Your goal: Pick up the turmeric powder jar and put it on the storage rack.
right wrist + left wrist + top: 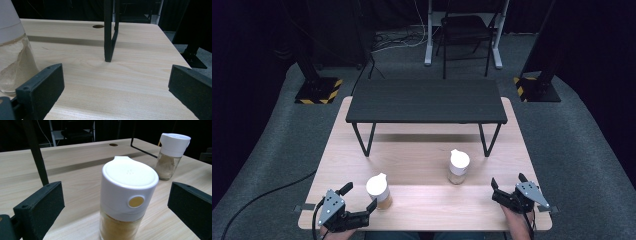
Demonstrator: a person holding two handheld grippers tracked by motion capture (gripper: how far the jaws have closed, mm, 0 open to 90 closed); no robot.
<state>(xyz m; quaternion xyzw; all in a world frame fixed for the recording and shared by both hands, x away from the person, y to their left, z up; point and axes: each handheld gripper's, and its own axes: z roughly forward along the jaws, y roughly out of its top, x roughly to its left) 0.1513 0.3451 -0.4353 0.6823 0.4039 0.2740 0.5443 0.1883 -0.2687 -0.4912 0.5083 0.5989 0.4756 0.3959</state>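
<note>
Two clear spice jars with white caps stand on the wooden table (422, 160). The near-left jar (379, 192) (127, 195) holds yellow-tan powder. It stands between the wide-apart jaws of my left gripper (359, 196) (117, 197), with a gap on each side, so that gripper is open. The other jar (458, 167) (171, 155) (12, 57) stands mid-table, right of centre. My right gripper (508, 180) (116, 80) is open near the table's front right corner, and this jar is just left of its left jaw, outside the gap.
A low black shelf (426, 101) on thin legs spans the far half of the table. One of its legs (108, 32) stands ahead of the right gripper. A cable hole (98, 26) is in the tabletop. Beyond the table are a folding chair (464, 35) and stand bases.
</note>
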